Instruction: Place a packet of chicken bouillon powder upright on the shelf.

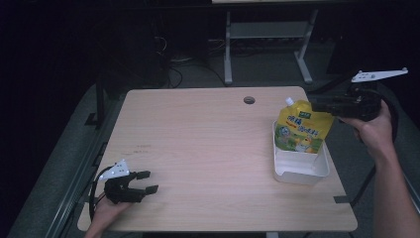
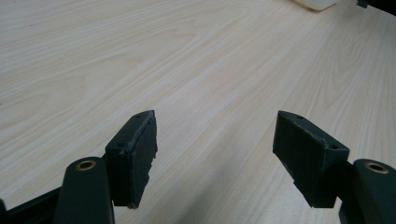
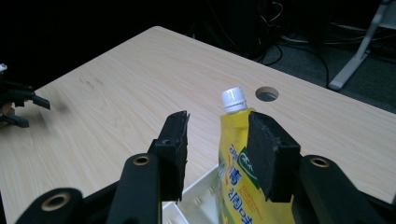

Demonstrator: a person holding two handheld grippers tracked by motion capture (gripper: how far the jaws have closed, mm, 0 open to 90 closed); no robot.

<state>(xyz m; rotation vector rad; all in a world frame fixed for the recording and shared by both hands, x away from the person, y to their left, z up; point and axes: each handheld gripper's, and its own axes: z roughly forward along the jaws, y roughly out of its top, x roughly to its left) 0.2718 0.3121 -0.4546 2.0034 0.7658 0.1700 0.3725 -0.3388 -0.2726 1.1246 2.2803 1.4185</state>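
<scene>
Two grippers in my hands, with the shallow white plastic tray (image 1: 300,171) as my landmark: a yellow stand-up drink pouch with a white screw cap (image 1: 299,130) stands upright inside the tray, leaning on its far wall. My right gripper (image 3: 218,149) hovers just above and right of the tray, jaws parted, pouch top between them, pads not pressing. My left gripper (image 1: 143,182) sits well left of the tray on the pale wooden table (image 1: 208,139), jaws spread on nothing.
</scene>
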